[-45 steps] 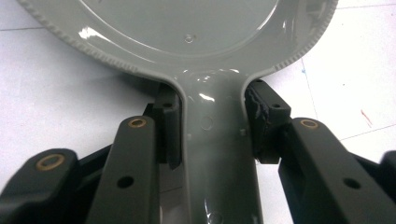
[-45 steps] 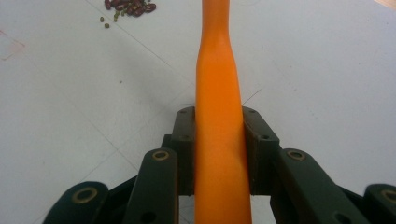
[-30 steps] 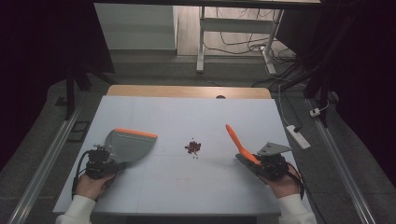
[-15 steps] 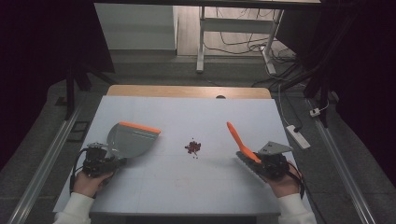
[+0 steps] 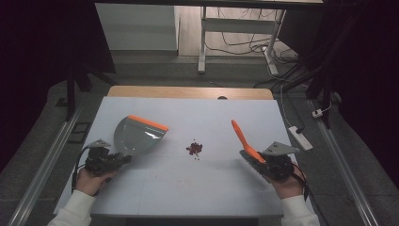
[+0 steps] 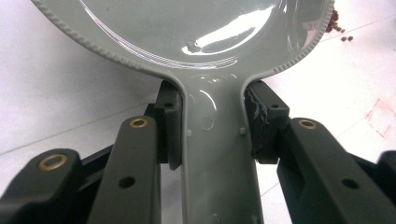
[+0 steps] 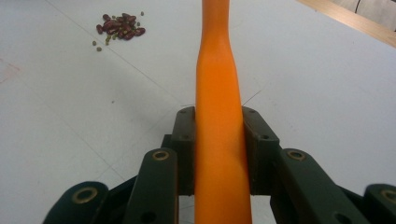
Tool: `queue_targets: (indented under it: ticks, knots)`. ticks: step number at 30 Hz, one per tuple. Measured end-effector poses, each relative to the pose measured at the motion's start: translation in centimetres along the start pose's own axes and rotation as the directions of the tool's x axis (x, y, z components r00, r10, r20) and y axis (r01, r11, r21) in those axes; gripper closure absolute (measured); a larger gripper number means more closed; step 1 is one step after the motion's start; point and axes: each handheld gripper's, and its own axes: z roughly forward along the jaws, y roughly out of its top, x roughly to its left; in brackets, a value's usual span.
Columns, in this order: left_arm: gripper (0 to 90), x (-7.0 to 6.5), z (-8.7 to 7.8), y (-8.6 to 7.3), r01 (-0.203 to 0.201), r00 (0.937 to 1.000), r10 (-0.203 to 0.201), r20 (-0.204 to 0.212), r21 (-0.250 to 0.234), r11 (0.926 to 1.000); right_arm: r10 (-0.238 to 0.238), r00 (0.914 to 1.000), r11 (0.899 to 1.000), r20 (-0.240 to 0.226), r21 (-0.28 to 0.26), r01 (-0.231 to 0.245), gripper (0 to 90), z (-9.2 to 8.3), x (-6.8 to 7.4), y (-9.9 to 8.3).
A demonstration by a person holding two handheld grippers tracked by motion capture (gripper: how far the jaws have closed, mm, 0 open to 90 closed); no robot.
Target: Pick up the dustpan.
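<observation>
A grey dustpan (image 5: pixel 139 135) with an orange lip hangs tilted over the white table (image 5: pixel 211 197), left of a small pile of dark red beans (image 5: pixel 194 149). My left gripper (image 5: pixel 101 160) is shut on its handle; in the left gripper view both jaws press the dustpan handle (image 6: pixel 217 154), with the beans (image 6: pixel 335 21) past the pan's right rim. My right gripper (image 5: pixel 268 162) is shut on an orange brush (image 5: pixel 242 136), right of the beans. In the right gripper view the brush handle (image 7: pixel 218 93) runs straight away between the jaws, and the beans (image 7: pixel 119 25) lie far left.
The table's wooden far edge (image 5: pixel 188 92) lies behind the white sheet. A white power strip (image 5: pixel 299 137) rests on the floor off the right side. A faint red mark (image 6: pixel 380 116) stains the sheet near the dustpan.
The left gripper has carried the dustpan a little forward and to the right, toward the beans. The right gripper and the brush have barely shifted.
</observation>
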Motion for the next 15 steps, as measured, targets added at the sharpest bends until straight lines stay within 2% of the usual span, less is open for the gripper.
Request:
queue_targets:
  ticks: [4,5,6,8,12,13,15]
  knots:
    - [61.4,-0.1,-0.3,0.0,-0.018,0.9998,0.018,0.007,-0.019,0.9997,-0.007,1.0,1.0,-0.003,-0.003,0.007,70.3,0.0,0.0,0.0]
    - [61.4,-0.2,-0.5,-0.1,-0.028,0.9995,0.028,0.012,-0.024,0.9993,-0.009,0.9999,1.0,-0.005,-0.003,0.009,70.3,0.0,0.0,0.0]
    - [61.4,-0.3,-0.7,-0.1,-0.054,0.9983,0.055,0.02,-0.034,0.9979,-0.012,0.9999,1.0,-0.006,-0.002,0.012,70.3,0.0,0.0,0.0]
    - [61.5,-0.3,-0.8,-0.2,-0.063,0.9975,0.065,0.03,-0.038,0.9973,-0.011,0.9999,1.0,-0.007,0.002,0.011,70.3,0.1,0.0,-0.1]
    - [61.5,-0.5,-1.0,-0.3,-0.11,0.9912,0.113,0.069,-0.047,0.9928,-0.01,0.9999,1.0,-0.006,0.008,0.01,70.3,0.2,-0.1,-0.1]
    - [61.5,-0.7,-1.0,-0.3,-0.132,0.9879,0.135,0.076,-0.051,0.99,-0.01,0.9999,1.0,-0.006,0.008,0.01,70.3,0.2,-0.1,-0.2]
    - [61.5,-0.8,-1.1,-0.3,-0.14,0.9865,0.144,0.078,-0.052,0.9887,-0.01,0.9999,1.0,-0.006,0.009,0.01,70.3,0.2,-0.1,-0.2]
